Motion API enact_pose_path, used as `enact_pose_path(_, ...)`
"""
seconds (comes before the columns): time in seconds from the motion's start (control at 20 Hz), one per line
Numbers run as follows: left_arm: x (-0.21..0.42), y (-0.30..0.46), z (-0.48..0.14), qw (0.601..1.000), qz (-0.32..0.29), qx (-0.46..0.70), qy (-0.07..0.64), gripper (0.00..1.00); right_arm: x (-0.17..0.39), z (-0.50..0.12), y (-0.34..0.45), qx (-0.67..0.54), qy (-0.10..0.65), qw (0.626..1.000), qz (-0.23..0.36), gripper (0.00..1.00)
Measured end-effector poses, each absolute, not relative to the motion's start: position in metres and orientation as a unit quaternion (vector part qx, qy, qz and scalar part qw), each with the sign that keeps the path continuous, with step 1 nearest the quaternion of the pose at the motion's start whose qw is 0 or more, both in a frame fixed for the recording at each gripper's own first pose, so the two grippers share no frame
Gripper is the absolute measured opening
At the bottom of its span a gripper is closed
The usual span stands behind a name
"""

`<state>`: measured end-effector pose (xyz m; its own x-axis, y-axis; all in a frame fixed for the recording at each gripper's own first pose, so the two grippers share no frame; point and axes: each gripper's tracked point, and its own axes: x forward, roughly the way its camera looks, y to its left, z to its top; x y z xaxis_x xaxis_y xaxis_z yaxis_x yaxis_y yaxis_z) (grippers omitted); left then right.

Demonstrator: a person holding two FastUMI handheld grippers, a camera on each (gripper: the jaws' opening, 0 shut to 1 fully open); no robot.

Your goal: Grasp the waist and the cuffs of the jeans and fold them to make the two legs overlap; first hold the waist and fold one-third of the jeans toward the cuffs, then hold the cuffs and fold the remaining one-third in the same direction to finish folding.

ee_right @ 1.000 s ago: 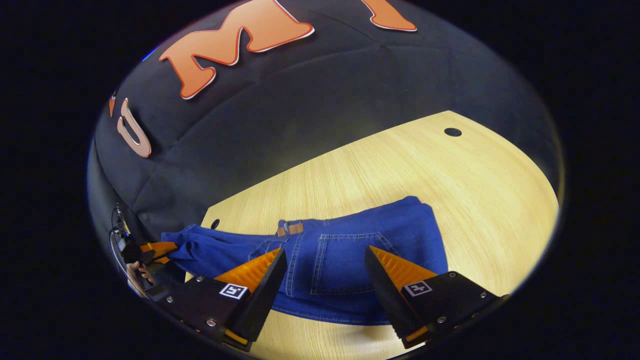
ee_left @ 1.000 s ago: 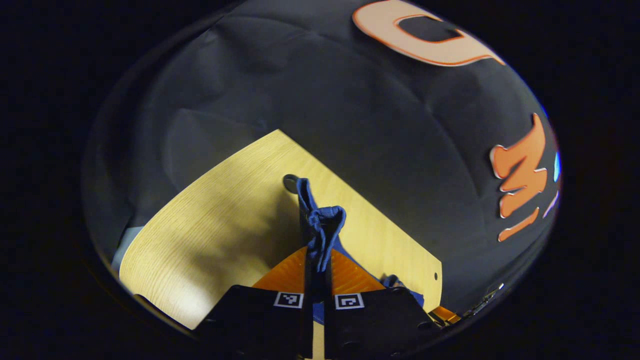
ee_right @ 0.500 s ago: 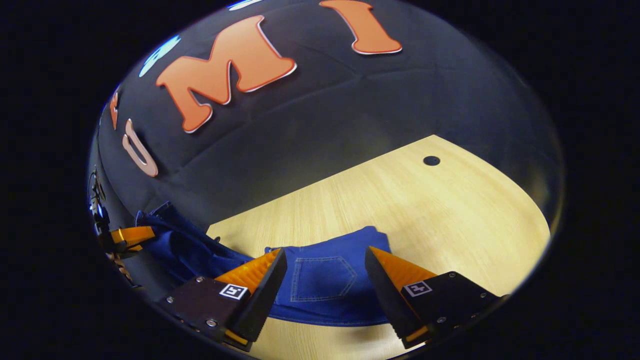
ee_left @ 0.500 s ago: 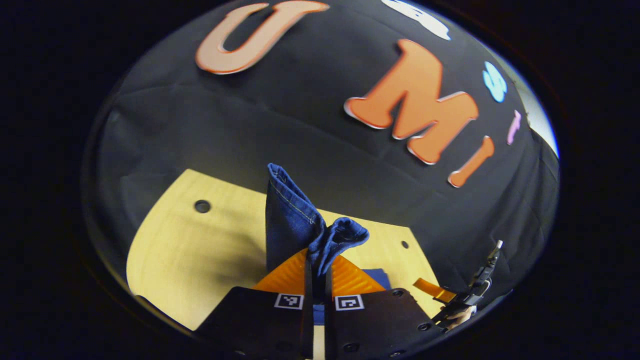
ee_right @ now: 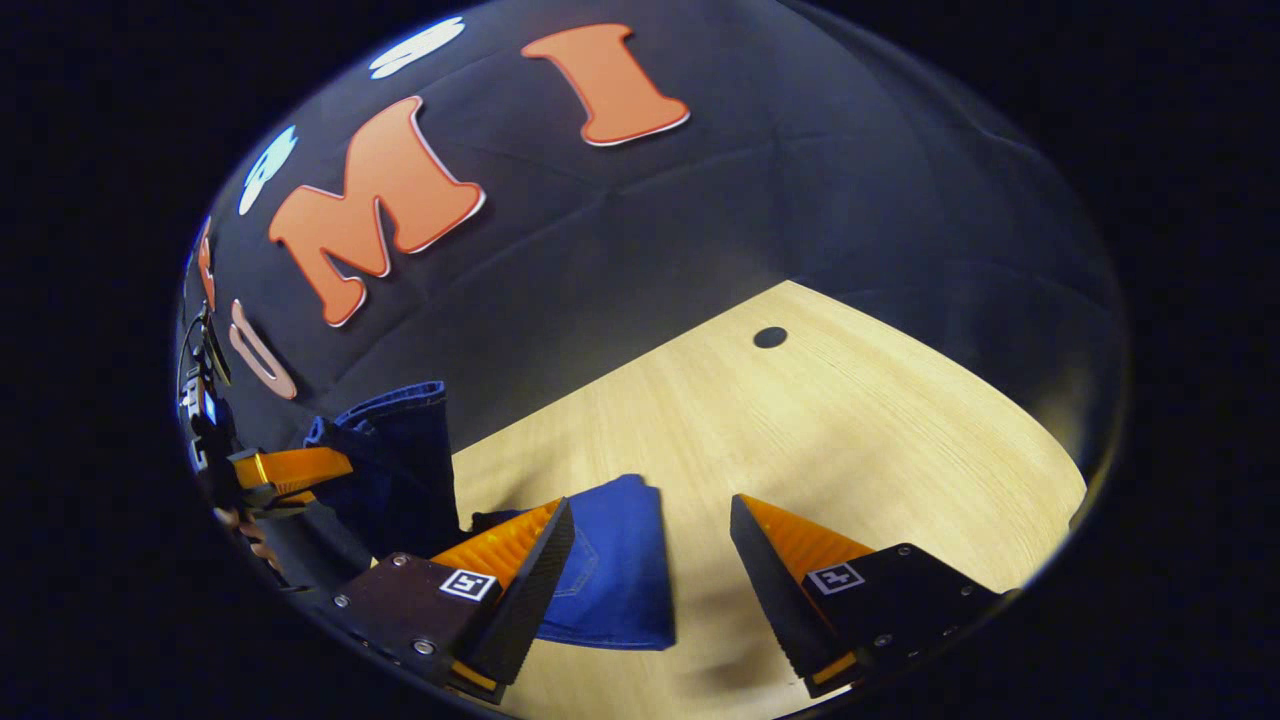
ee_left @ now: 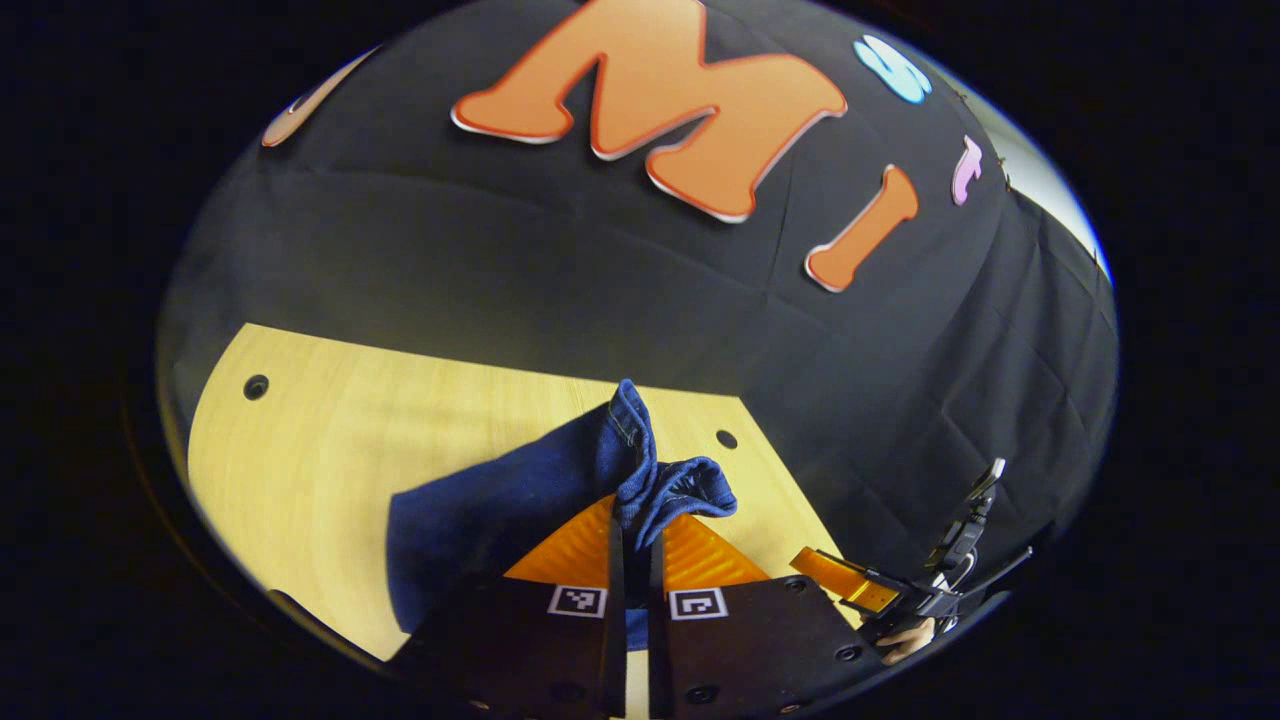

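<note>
Blue denim is seen pinched between the two fingers of the left gripper (ee_left: 632, 530) in the left gripper view: a bunched edge of the jeans (ee_left: 520, 500) stands up above the fingertips, which are pressed together on the cloth with no gap visible. From that pinch the fabric is draped down and to the left onto the wooden table (ee_left: 330, 440), where a dark panel of it lies flat. Whether the held edge is waist or cuff cannot be told.

In the right gripper view, the right gripper (ee_right: 650, 540) is held over the table (ee_right: 850, 420) with its fingers well apart and nothing between them touching either finger. A folded part of the jeans (ee_right: 620, 570) is seen lying flat on the table just behind the left-hand finger of that view, a back pocket partly visible on it. Its long axis runs from the near edge of the table away toward the booth wall. Further left, a raised portion of the denim (ee_right: 400, 460) is held clear of the table by the other gripper (ee_right: 290, 468), with its hemmed edge uppermost. A hand (ee_right: 250, 535) is partly visible beneath that gripper at the margin of the view.

A round hole (ee_right: 769, 337) is noted in the table top, well apart from the cloth.
</note>
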<state>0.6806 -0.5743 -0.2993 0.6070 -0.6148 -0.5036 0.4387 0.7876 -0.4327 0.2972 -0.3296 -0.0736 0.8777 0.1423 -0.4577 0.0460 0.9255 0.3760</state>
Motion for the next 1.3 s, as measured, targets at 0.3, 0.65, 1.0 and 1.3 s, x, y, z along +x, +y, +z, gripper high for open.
enact_pose_path(0.3, 0.66, -0.637, -0.389, 0.873, -0.287, -0.057, 0.389, 0.11, 0.292, -0.101, -0.362, 0.19, 0.264, 0.946, 0.021, 0.97)
enact_pose_path(0.65, 0.628, -0.672, -0.457, 0.867, -0.266, -0.011, 0.421, 0.33, 0.292, -0.113, -0.366, 0.169, 0.284, 0.943, 0.038, 0.97)
enact_pose_path(1.0, 0.615, -0.6, -0.407, 0.89, -0.235, -0.014, 0.39, 0.96, 0.27, -0.081, -0.34, 0.146, 0.291, 0.945, 0.037, 0.97)
enact_pose_path(1.3, 0.622, -0.468, -0.319, 0.936, -0.2, 0.007, 0.289, 0.98, 0.238, -0.02, -0.295, 0.098, 0.212, 0.972, 0.019, 0.97)
